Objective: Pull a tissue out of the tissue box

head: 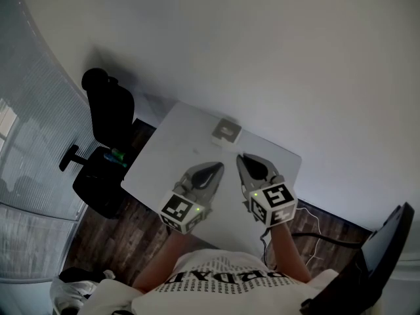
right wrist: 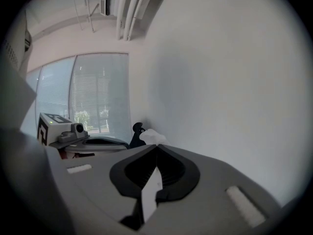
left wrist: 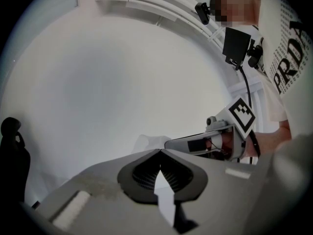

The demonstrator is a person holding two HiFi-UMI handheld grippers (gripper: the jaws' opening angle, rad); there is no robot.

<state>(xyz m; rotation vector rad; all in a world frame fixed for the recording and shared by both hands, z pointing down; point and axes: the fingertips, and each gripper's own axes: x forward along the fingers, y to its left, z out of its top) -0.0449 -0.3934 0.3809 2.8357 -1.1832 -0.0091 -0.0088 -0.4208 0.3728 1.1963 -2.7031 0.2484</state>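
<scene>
Left gripper view: left claw (left wrist: 159,152) clenched, tips met, nothing between them. A white tissue (left wrist: 149,142) stands just past the tips, with the right claw alongside at the right.

Right gripper view: right claw (right wrist: 156,147) clenched, tips met, empty. The same tuft of tissue rises just beyond its tips.

Head view:
- Both claws are side by side over the middle of the white worktop (head: 167,149), tips pointing toward the box (head: 226,131) and apart from it.
- The box sits near the far edge, close to the wall (head: 282,58), with the tissue in its top slot.
- The worktop is bare to the left and right of the claws and out to both side edges.
- A black chair (head: 108,120) is at the left corner, off the worktop.
- A cable (head: 315,231) lies on the wood floor (head: 111,231) past the right edge.
</scene>
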